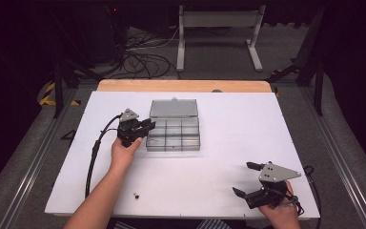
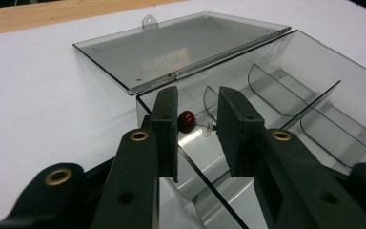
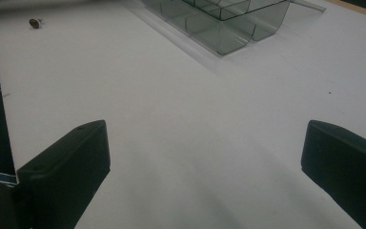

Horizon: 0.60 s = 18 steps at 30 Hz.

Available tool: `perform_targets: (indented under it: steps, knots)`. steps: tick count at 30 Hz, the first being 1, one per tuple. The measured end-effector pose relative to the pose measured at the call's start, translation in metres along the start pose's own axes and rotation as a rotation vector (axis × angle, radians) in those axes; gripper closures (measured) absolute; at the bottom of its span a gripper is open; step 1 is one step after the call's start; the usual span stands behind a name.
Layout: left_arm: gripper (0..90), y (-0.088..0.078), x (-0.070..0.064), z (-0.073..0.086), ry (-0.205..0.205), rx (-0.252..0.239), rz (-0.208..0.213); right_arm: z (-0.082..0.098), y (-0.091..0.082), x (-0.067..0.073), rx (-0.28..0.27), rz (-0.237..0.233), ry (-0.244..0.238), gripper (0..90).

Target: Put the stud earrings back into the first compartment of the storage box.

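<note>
A clear grey compartment box [image 1: 174, 134] stands open at mid table, its lid [image 1: 173, 109] lying flat behind it. My left gripper [image 1: 148, 127] is at the box's left edge. In the left gripper view its pads [image 2: 166, 119] are shut on a small stud with a dark red bead [image 2: 187, 121] and a clear disc on a thin pin. The stud hangs over the nearest compartment of the box [image 2: 314, 71], just above its wall. My right gripper [image 1: 244, 179] rests near the table's front right corner. Its jaws stand wide open over bare white table [image 3: 205, 143] with nothing between them.
A second small dark stud [image 1: 136, 195] lies loose on the white table near the front edge, seen far off as a stud [image 3: 34, 23] in the right gripper view. A wooden strip [image 1: 183, 86] borders the table's far edge. Cables and a stand sit on the floor beyond.
</note>
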State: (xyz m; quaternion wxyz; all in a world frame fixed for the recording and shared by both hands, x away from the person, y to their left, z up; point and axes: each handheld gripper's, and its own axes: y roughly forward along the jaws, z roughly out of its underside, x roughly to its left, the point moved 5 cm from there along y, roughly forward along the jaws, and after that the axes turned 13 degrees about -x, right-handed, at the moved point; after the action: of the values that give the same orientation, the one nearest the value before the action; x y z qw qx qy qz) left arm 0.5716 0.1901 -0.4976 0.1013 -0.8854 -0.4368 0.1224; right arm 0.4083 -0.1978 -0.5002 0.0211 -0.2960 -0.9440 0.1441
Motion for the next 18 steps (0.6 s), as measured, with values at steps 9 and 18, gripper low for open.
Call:
perform_targets:
  steps: [9,18]
  knots:
    - [55.5,-0.001,0.002,-0.002,-0.013,-0.016,-0.009,0.0,0.001,0.0,0.001,-0.006,0.004,3.3]
    - [42.9,-0.021,-0.006,-0.015,0.009,-0.036,0.025,0.0,0.0,0.0,-0.003,-0.006,0.005,3.3]
